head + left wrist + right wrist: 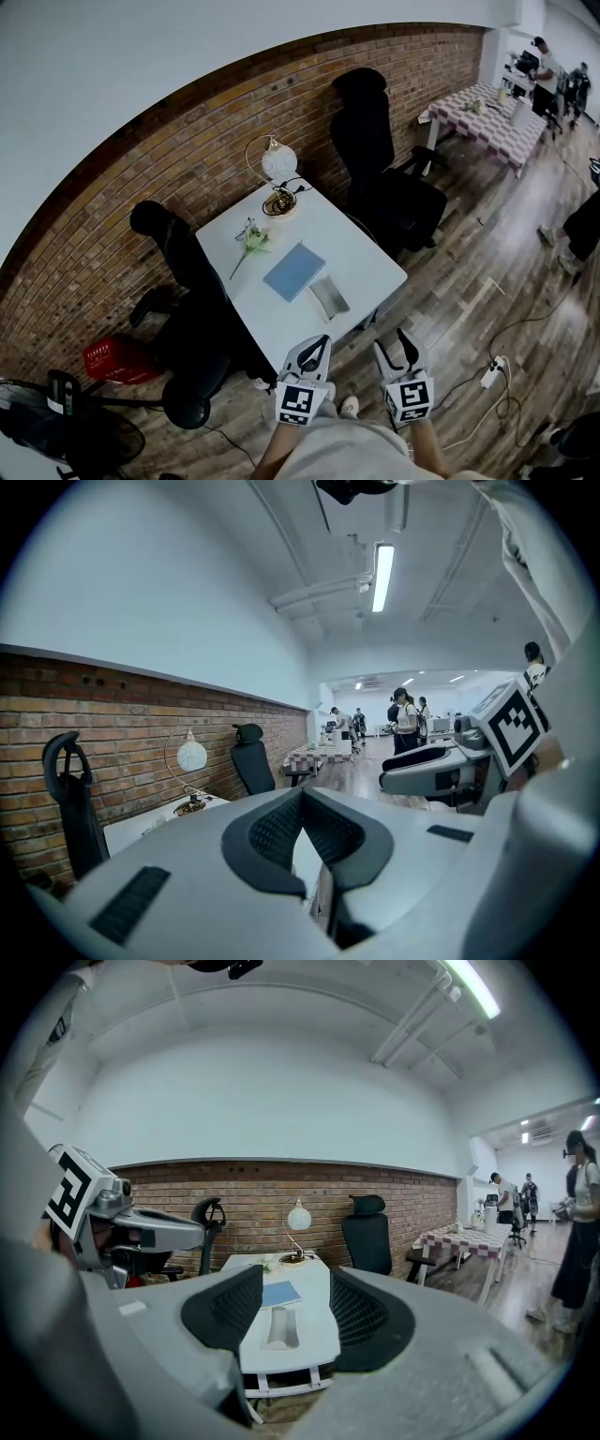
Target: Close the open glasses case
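White table (pixel 361 248) by a brick wall (pixel 187 141), w/ a lamp (pixel 278 161) at the back, a blue book (pixel 294 271) mid-table and the open glasses case (pixel 329 296) just beside the book, near the front edge. Person stands back from the table, and both grippers hang low, well apart from the case. Left gripper (pixel 320 341): fingertips together, holding nothing. Right gripper (pixel 394 342): jaws apart, empty; its own view frames the case between them. Step in hand is prob. the approach, closing not yet begun. Next move likely calls for stepping in, then bringing a gripper down to swing the lid over.
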### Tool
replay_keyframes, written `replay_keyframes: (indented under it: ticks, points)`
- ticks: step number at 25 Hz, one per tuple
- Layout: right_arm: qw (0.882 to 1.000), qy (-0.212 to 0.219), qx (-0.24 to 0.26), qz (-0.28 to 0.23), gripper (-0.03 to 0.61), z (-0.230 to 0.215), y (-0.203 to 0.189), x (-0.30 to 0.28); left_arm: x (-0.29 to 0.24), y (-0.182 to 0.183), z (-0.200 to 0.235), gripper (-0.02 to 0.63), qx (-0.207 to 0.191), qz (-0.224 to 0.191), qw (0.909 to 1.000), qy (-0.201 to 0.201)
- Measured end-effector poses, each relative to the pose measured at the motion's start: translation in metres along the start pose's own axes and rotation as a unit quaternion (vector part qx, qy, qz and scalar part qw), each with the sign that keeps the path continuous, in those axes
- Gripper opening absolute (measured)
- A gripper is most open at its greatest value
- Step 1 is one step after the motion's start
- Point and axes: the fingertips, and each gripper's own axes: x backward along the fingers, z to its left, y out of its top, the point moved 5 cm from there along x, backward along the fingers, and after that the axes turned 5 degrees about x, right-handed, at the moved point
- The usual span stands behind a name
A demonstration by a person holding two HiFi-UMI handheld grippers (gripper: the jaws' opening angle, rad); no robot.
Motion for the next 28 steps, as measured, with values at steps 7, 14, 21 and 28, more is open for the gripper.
replay_keyframes:
  ticks: [7, 14, 21, 28]
  points:
    - [1.0, 0.0, -0.005, 0.0, 0.225, -0.004, -0.002, -0.007, -0.01, 0.001, 0.002, 0.003, -0.007, 0.002, 1.0, 0.001]
    - [1.0, 0.003, -0.003, 0.004, 0.225, -0.009, -0.005, -0.021, -0.02, -0.005, 0.011, 0.003, -0.008, 0.007, 0.9999, 0.01]
    - [1.0, 0.007, -0.001, 0.009, 0.225, -0.013, -0.007, -0.04, -0.034, -0.009, 0.022, 0.003, -0.001, 0.007, 0.9999, 0.011]
    - [1.0, 0.012, -0.002, 0.02, 0.225, -0.018, -0.011, -0.068, -0.056, -0.015, 0.04, 0.003, 0.007, 0.017, 0.9998, 0.01]
